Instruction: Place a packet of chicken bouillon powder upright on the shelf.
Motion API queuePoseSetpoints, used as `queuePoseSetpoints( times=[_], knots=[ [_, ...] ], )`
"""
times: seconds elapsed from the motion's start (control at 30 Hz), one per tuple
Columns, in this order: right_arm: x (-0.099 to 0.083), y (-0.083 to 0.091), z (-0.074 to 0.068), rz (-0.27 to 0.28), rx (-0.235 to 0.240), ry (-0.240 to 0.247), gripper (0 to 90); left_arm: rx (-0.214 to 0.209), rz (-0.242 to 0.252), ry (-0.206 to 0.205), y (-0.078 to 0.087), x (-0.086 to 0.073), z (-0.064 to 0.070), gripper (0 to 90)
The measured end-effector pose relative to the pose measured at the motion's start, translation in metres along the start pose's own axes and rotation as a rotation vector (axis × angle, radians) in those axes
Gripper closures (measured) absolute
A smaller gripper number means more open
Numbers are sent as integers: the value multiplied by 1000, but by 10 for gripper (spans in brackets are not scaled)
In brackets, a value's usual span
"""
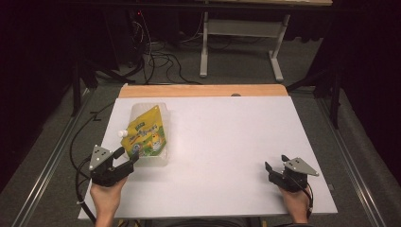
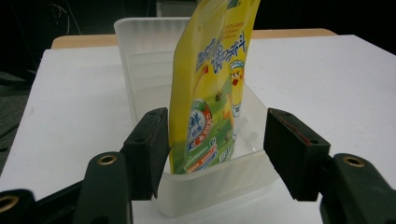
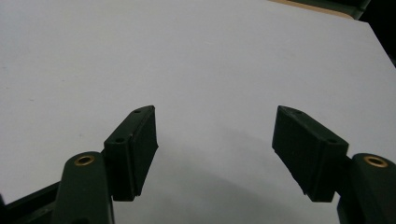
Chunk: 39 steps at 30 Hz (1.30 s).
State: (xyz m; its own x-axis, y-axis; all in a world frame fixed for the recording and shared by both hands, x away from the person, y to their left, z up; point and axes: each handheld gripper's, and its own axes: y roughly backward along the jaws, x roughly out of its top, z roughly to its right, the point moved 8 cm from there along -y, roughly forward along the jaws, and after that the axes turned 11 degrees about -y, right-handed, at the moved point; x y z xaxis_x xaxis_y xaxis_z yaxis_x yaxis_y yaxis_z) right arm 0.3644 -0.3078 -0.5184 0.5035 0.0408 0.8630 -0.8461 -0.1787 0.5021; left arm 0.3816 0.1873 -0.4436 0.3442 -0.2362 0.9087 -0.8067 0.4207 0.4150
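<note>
A yellow spouted pouch with a white cap lies in a clear plastic tub on the left of the white table. In the left gripper view the pouch leans inside the tub, whose near wall sits between my jaws. My left gripper is open at the tub's near end, its left jaw close against the tub's outer corner. My right gripper is open over bare table at the front right, nothing between its fingers.
A wooden strip runs along the table's far edge. Beyond it stand a white desk frame and loose cables on the floor. Metal rails flank the table on both sides.
</note>
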Motion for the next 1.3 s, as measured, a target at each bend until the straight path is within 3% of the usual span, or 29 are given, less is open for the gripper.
queuePoseSetpoints(
  times=[0.4,0.83,1.17,1.3],
  knots=[
    [0,0,0,0,1,4,312,-13,16,-21,7,2,14,408],
    [0,0,0,-1,0,-2,313,-49,11,-51,1,6,34,397],
    [0,0,0,1,0,-2,313,-112,-28,-37,-9,7,51,350],
    [0,0,0,2,1,-2,312,-134,-24,-52,-12,9,59,356]
  ],
)
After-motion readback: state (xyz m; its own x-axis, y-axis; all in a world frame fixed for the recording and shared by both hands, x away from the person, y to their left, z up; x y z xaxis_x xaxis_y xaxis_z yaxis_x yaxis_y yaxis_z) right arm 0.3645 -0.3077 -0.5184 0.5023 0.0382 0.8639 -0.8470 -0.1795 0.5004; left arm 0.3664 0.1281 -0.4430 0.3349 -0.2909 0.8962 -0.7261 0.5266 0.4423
